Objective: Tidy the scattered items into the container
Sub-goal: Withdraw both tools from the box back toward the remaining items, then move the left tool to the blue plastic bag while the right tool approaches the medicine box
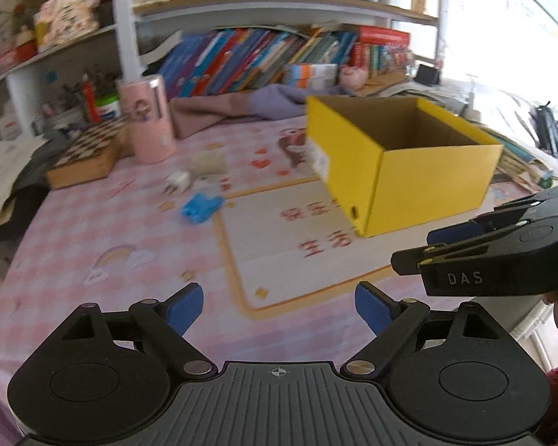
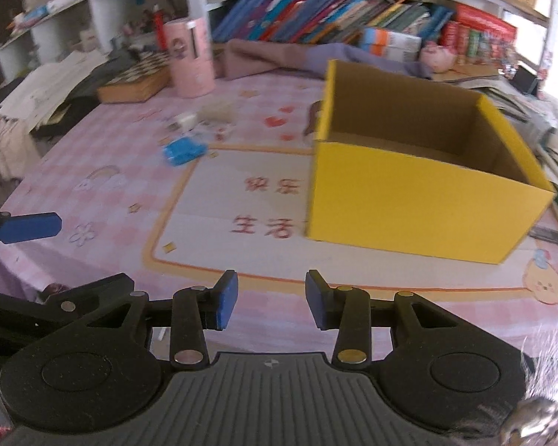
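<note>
Both grippers hang spread and empty over the near tabletop (image 2: 93,171): left gripper (image 1: 279,310), right gripper (image 2: 271,304). Best reach far-left for the blue item (image 1: 201,208) first, approaching low and squarely, then carry it right to the yellow box (image 2: 420,200). The white plug (image 1: 178,182) and the pale things beyond it are blurred; the box floor is mostly hidden.

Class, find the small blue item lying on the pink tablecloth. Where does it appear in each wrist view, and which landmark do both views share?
Left wrist view: the blue item lies left of centre, left of the yellow box.
Right wrist view: the blue item lies upper left, again left of the yellow box.
Shared landmark: the pink cylinder behind it.
</note>
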`<state>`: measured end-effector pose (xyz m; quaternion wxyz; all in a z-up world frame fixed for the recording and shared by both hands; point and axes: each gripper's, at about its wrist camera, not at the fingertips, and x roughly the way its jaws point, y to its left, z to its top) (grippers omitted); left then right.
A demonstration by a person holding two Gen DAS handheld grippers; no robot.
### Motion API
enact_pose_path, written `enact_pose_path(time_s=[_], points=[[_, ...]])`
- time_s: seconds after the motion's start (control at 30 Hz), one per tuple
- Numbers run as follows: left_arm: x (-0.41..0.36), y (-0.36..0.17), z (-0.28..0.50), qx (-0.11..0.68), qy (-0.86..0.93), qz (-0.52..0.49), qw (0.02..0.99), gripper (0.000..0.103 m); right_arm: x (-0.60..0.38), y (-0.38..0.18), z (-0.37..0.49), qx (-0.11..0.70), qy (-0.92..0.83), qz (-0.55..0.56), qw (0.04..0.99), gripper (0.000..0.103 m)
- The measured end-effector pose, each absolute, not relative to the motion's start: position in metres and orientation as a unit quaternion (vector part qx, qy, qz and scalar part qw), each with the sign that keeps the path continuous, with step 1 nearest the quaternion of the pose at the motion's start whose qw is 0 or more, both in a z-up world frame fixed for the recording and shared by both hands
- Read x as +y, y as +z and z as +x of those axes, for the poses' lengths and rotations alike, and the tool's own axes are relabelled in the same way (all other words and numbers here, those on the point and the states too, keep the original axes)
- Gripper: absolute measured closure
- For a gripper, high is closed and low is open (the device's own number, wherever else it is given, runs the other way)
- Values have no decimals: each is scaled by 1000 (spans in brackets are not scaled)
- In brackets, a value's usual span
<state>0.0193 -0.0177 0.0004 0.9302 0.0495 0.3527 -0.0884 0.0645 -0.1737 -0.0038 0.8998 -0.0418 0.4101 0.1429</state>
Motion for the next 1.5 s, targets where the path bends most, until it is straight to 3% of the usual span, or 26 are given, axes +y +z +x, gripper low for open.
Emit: enact_pose_path(time_s=[0.8,1.5], points=[[28,7,-22,336,-6,58,940,2,-91,0,69,400,229,-72,884,59],[47,10,-23,318,5,28,948,0,-74,1,72,395,239,-84,883,55]])
